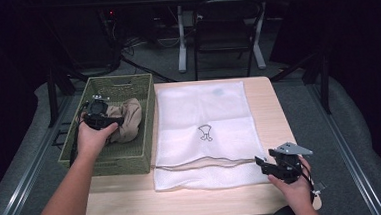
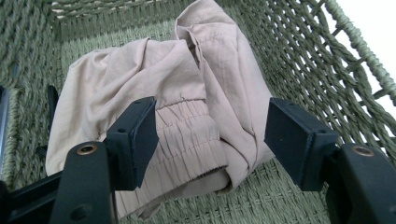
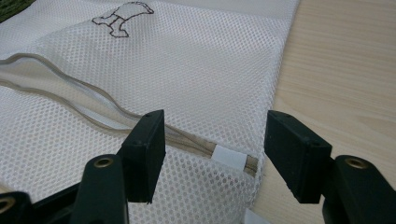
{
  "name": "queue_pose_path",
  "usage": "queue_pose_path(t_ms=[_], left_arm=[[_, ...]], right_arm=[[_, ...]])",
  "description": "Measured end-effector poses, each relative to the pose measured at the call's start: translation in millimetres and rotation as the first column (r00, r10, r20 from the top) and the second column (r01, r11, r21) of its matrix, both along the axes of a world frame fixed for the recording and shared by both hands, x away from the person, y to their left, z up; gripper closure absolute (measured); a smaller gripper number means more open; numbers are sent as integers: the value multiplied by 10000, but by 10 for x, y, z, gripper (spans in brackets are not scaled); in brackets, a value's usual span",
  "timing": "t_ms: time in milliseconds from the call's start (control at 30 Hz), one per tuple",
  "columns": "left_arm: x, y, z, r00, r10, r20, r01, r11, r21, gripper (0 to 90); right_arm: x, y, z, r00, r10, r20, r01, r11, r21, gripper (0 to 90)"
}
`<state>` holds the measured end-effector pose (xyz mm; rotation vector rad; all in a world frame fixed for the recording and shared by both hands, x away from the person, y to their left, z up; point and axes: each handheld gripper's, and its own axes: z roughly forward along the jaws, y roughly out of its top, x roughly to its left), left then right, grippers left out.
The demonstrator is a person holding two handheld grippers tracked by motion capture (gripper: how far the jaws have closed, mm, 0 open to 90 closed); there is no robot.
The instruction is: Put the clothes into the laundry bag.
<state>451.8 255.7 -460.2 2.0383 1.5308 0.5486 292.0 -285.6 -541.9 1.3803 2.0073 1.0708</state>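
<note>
The left gripper (image 2: 212, 140) hangs over the beige garment (image 2: 154, 121) in the woven basket (image 1: 143, 98), fingers apart, gripping nothing. At four o'clock on the bench (image 1: 268, 102), the right gripper (image 3: 215, 154) straddles the mesh laundry bag (image 3: 187, 70)'s zipper end, fingers apart and empty.

A basket (image 1: 112, 160) sits on the left side of the table (image 1: 268, 107) with a bunched-up cloth (image 1: 128, 119) inside it, and a flat mesh bag (image 1: 205, 131) lies just to its right, in the middle.

Table (image 1: 271, 112): light wood top, rectangular.
Chair (image 1: 223, 23): black frame, beyond the table's far edge.
Desk legs (image 1: 181, 38): white, just left of the chair.
Cables (image 1: 134, 46): dark, lying loose on the grey floor, far left.
</note>
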Motion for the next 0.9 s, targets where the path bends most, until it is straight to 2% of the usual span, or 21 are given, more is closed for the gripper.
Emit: queue_pose_path(t_ms=[133,200,367,533,667,900], left_arm=[[40,12,-29,9997,23,-239,-25,9999,-102,333],[56,6,-47,9998,31,-185,-32,10000,-76,333],[95,13,-89,9998,43,-217,-37,9996,287,333],[122,5,-117,9995,170,-274,-165,9997,189,333],[142,-22,-140,9978,332,-578,-325,9994,127,304],[162,-85,-193,9963,361,-780,-325,9984,468,295]], right_arm=[[0,-4,0,10000,17,-3,-17,10000,50,385],[2,-5,-1,10000,22,-6,-22,10000,56,385],[4,-5,-1,10000,27,-19,-27,10000,55,385],[6,-6,-3,10000,42,-32,-42,10000,72,385],[8,-10,-4,10000,52,-39,-51,9999,89,385],[12,-14,-6,10000,57,-65,-56,9999,126,383]])
